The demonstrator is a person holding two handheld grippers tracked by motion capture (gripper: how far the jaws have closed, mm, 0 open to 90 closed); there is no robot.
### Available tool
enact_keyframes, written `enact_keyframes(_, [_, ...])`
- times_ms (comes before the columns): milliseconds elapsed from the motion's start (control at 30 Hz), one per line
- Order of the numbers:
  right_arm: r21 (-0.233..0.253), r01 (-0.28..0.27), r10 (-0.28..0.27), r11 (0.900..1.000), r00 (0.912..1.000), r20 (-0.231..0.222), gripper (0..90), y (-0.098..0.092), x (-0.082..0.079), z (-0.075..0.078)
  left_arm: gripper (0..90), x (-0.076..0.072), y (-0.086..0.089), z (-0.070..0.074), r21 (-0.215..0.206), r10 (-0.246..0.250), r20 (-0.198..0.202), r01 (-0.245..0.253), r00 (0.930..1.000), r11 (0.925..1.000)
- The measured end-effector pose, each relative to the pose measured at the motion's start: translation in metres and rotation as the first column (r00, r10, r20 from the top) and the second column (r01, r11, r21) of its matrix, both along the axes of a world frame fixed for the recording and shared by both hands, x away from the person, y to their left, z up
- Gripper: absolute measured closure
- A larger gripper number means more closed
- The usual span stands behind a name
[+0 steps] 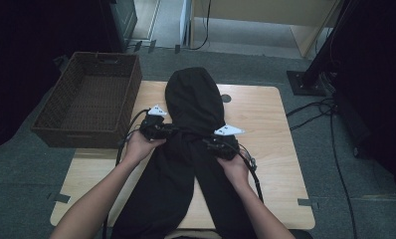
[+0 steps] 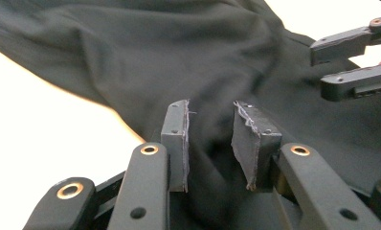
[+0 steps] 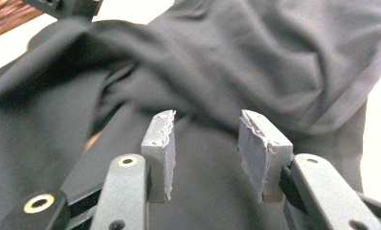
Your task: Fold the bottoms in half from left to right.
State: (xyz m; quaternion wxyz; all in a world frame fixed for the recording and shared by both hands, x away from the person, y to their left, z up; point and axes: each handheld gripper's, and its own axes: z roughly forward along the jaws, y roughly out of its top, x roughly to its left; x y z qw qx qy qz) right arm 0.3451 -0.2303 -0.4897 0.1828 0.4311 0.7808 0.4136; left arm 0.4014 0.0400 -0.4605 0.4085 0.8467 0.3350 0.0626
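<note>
Two pairs of jaws parted over black cloth trousers (image 1: 186, 149) spread on pale wooden table (image 1: 270, 129): left gripper (image 1: 158, 128) and right gripper (image 1: 221, 144) at mid-garment, gripping nothing yet. Upper part folded back over legs, judging by bunched fabric; more folding left. Brown woven basket (image 1: 86, 99) beside table, unfilled.

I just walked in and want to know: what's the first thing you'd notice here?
A big black garment sprawls across the middle of the wooden table, its two legs hanging toward the person. Both the left gripper and the right gripper sit at its middle, jaws open. A brown wicker basket waits at the table's left.
</note>
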Motion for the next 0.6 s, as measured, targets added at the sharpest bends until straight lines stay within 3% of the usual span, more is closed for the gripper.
enact_keyframes(33, [-0.018,-0.017,0.017,1.0,0.9998,0.005,57.4,0.002,-0.011,-0.003,67.3,-0.005,0.0,-0.002,-0.001,-0.009,0.0,0.009,1.0,1.0])
enact_keyframes(100, [-0.027,-0.028,0.028,0.999,0.9996,0.006,57.4,0.004,-0.017,-0.005,67.3,-0.019,-0.001,-0.009,0.011,-0.028,-0.011,0.028,0.9996,0.9996])
enact_keyframes(200, [-0.041,-0.045,0.044,0.998,0.9986,-0.029,57.4,0.009,-0.034,-0.017,66.8,-0.031,-0.007,-0.022,0.055,-0.057,-0.02,0.058,0.9982,0.9968])
enact_keyframes(367, [-0.051,-0.046,0.043,0.998,0.9973,-0.059,52.6,0.011,-0.04,-0.028,66.2,-0.031,-0.015,-0.037,0.089,-0.059,-0.041,0.062,0.9975,0.9941])
enact_keyframes(467, [-0.058,-0.039,0.037,0.998,0.9985,-0.041,52.4,0.012,-0.04,-0.031,66.0,-0.029,-0.02,-0.042,0.109,-0.067,-0.029,0.069,0.9974,0.9916])
enact_keyframes(600, [-0.063,-0.023,0.022,0.998,0.9993,-0.029,54.8,0.014,-0.034,-0.032,66.7,-0.021,-0.022,-0.048,0.084,-0.059,-0.007,0.059,0.9982,0.9947])
